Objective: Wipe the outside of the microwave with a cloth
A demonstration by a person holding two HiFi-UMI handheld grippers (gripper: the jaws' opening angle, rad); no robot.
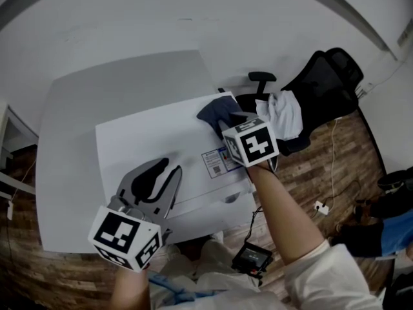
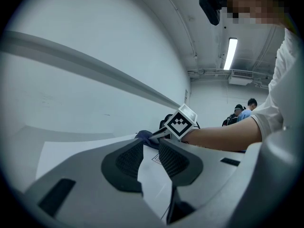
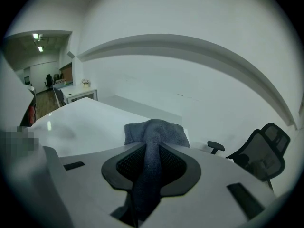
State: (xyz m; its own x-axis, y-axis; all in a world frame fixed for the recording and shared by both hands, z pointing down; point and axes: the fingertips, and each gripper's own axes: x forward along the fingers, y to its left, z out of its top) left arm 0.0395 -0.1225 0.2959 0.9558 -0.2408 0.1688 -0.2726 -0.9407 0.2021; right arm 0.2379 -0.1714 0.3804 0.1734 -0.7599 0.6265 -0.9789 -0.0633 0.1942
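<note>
Right gripper view alone: cloth (image 3: 154, 126) tight in right claw (image 3: 152, 151); left claw (image 2: 151, 148) agape.

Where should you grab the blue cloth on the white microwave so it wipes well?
Pinch the bunched-up fold at its near end, coming from the person's side, slightly above. The cloth lies low on the microwave top, so only that raised fold gives jaws something to close on. The right tool is shut on just that fold, leaving the front part free for wiping.
</note>
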